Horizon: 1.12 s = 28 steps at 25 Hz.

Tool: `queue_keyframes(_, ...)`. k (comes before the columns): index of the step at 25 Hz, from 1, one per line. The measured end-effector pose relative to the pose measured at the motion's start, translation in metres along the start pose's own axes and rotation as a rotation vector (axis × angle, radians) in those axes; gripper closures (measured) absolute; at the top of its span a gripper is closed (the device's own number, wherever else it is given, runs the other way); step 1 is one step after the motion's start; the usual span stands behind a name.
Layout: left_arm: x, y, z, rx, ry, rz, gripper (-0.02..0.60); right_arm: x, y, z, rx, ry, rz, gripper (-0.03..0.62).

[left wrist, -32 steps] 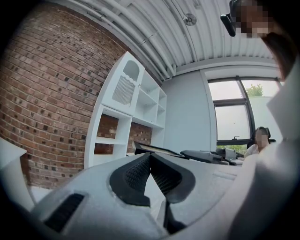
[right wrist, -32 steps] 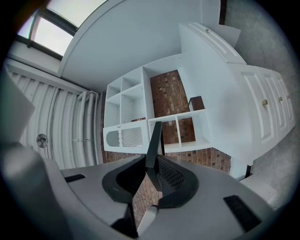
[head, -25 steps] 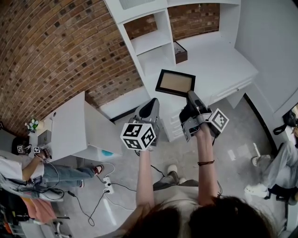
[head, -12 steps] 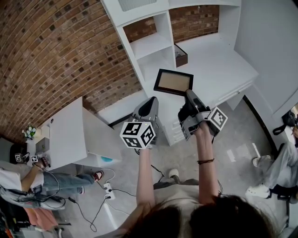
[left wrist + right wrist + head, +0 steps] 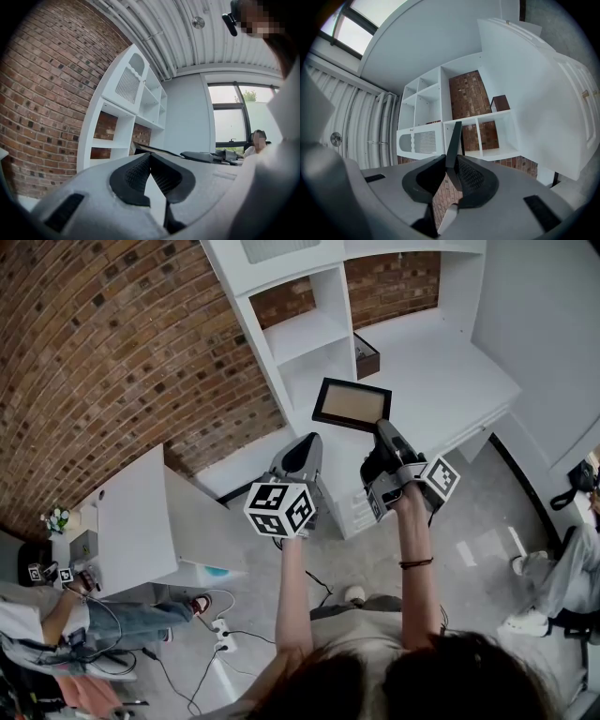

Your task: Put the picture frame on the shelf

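Centre of the head view: my right gripper (image 5: 383, 431) clamps the near edge of a dark picture frame (image 5: 352, 404), just below the white shelf (image 5: 302, 332). My left gripper (image 5: 307, 442) is closed and empty. The frame seems light, stiff and breakable, so gripping its edge suits it.

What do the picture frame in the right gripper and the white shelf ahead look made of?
The picture frame has a dark matte border, likely painted wood or plastic; its tan centre looks like card or board, with no glare to show glass. The shelf is smooth white flat panels with square edges, probably painted or laminated board.
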State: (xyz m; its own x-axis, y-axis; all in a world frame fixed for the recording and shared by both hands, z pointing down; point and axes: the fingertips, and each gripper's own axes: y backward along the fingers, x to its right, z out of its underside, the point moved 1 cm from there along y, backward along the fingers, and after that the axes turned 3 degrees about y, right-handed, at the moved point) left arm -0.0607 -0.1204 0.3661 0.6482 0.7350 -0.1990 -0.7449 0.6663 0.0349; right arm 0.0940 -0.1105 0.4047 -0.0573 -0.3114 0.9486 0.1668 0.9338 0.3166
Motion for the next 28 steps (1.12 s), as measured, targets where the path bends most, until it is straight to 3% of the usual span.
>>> queue_keyframes(28, -0.043, -0.014, 0.008, -0.001, 0.042, -0.027, 0.571, 0.024, -0.040, 0.002, -0.012, -0.015, 0.006, 0.520)
